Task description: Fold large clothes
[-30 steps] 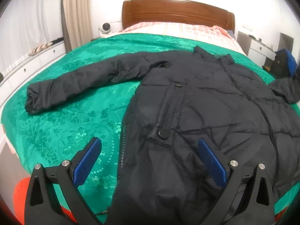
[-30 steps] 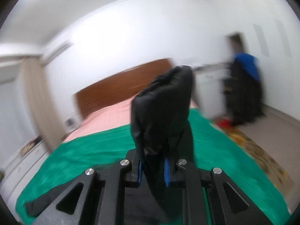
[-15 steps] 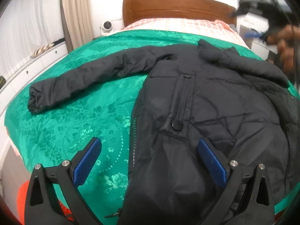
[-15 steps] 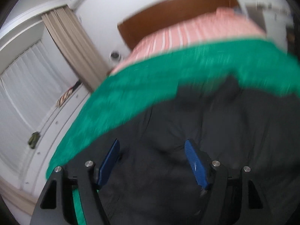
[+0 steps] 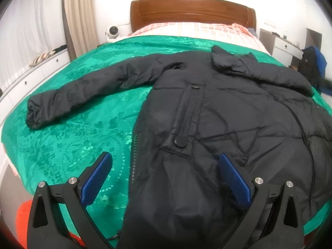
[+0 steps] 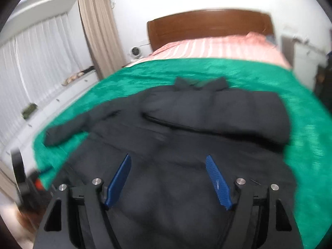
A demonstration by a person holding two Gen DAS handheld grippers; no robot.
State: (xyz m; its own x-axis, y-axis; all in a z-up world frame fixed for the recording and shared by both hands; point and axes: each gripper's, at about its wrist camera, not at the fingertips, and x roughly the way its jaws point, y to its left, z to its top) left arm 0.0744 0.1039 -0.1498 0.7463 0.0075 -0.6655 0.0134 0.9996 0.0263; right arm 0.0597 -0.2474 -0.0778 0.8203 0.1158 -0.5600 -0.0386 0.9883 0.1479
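Left wrist view: The left hand-held gripper [image 5: 164,168] pointed forward and downward over the near edge of the bed [image 5: 68,137]. Its jaws stood wide apart, nothing between the pads; the left pad hung over the green cover, the right pad over the coat's lower front. The coat [image 5: 217,128], black and padded, lay flat on the green cover, collar toward the headboard [image 5: 193,10]. One sleeve [image 5: 83,95] stretched out to the left across the cover. The other sleeve [image 5: 263,74] lay folded in across the coat's upper right. A white nightstand [image 5: 284,47] stood to the right of the bed.

Right wrist view: The picture was blurred. The right hand-held gripper [image 6: 169,178] pointed forward and downward above the coat's [image 6: 186,145] lower body. Its jaws were apart and opening, with no cloth between the pads; whether the pads touched the fabric below could not be told. The folded sleeve [image 6: 217,116] lay across the chest, its cuff end toward the middle. The outstretched sleeve [image 6: 68,130] reached left over the bed [image 6: 307,141]. A curtain [image 6: 97,29] hung at the left, beside the headboard [image 6: 207,25].
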